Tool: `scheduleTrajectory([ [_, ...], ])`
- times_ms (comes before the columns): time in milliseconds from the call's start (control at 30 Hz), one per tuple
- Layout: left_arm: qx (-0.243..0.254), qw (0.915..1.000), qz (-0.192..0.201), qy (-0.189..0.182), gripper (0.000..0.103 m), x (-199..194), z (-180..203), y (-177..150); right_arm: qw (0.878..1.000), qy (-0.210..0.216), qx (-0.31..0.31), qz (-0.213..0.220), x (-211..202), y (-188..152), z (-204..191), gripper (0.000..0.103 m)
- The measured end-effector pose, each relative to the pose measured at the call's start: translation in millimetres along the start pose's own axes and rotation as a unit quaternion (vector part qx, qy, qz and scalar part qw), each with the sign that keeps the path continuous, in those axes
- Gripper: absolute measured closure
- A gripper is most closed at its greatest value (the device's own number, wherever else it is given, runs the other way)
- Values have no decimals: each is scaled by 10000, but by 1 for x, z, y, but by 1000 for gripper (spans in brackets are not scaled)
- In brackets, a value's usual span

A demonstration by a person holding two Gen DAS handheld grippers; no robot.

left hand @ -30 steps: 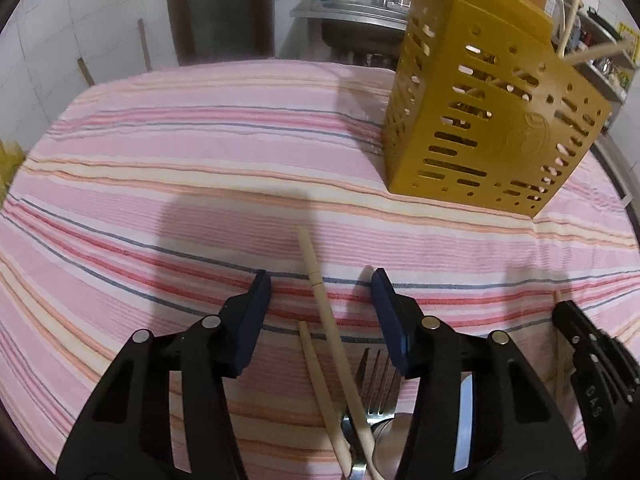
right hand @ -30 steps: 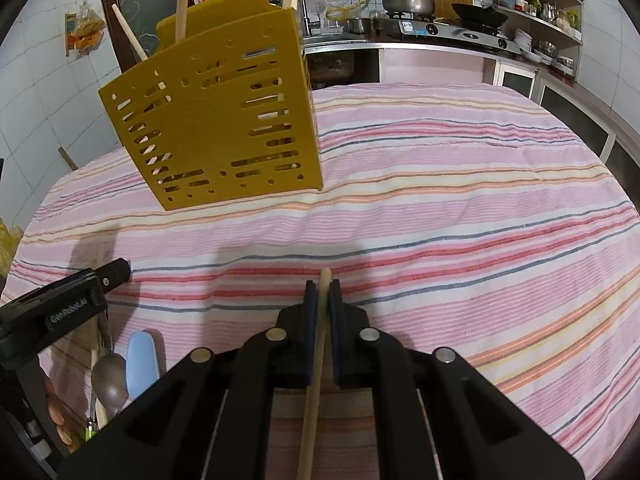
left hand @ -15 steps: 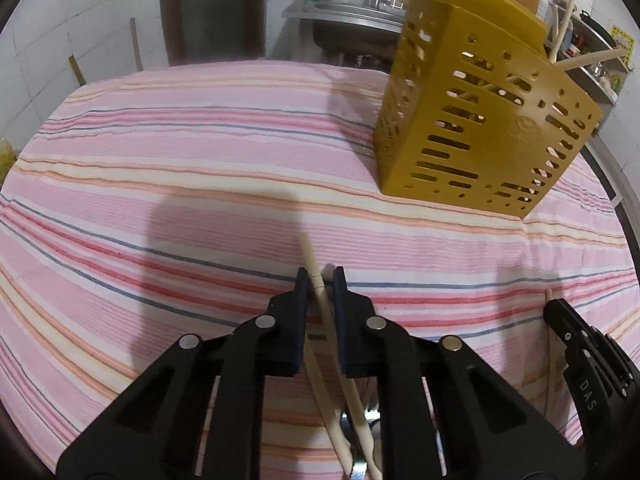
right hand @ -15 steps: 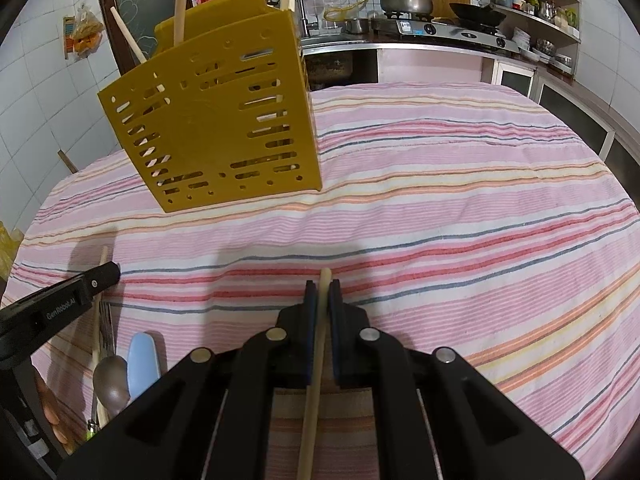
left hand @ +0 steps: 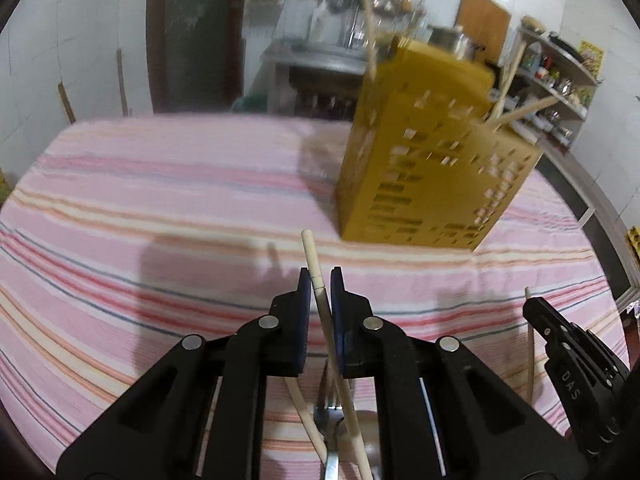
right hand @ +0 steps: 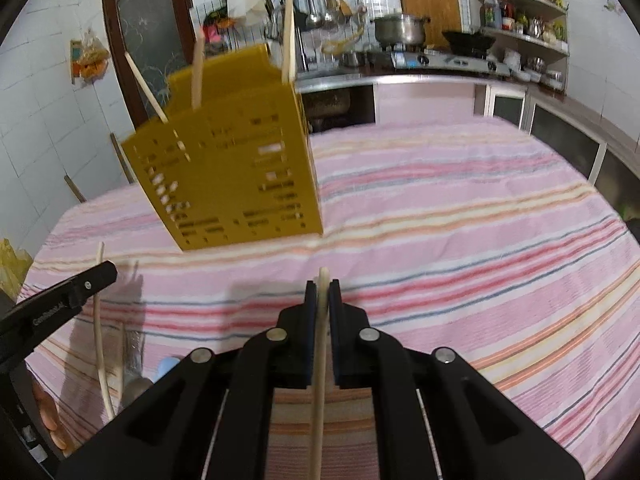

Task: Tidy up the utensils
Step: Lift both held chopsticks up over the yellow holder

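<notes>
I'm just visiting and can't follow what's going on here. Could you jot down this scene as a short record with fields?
setting: table under a pink striped cloth, kitchen counter behind
container: yellow slotted holder standing on the cloth, three sticks already poking out of it
left gripper: jaws shut on a pale chopstick
right gripper: jaws shut on a wooden stick
still on the cloth: fork, spoon, another chopstick
</notes>
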State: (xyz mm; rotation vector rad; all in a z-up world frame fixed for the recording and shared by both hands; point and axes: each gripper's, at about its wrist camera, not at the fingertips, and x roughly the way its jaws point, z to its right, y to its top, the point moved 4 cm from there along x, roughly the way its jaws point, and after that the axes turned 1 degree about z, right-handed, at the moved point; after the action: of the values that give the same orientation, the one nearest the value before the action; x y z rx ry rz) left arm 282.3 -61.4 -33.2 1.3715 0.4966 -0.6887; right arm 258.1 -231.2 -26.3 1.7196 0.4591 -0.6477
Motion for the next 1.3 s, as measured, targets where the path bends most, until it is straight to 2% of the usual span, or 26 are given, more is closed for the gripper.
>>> scheduleTrajectory([
  [233, 242, 9972, 685, -149, 96, -39, 14, 17, 9975, 197, 78, 678, -31, 15, -1, 97],
  [400, 355, 9927, 1126, -249, 97, -72, 20, 22, 9901, 322, 14, 1365, -60, 24, -3, 97],
  [567, 519, 9862, 1544, -294, 98, -102, 27, 26, 9816, 393, -30, 1869, -83, 28, -6, 97],
  [867, 654, 9773, 1992, -311, 99, -131, 29, 30, 9668, 363, -136, 2526, -110, 31, -5, 97],
  [1167, 631, 9732, 2185, -339, 99, -144, 25, 34, 9536, 311, -215, 2986, -130, 29, -8, 97],
  [1300, 602, 9726, 2219, -349, 99, -146, 23, 36, 9519, 331, -216, 3039, -133, 28, -10, 97],
])
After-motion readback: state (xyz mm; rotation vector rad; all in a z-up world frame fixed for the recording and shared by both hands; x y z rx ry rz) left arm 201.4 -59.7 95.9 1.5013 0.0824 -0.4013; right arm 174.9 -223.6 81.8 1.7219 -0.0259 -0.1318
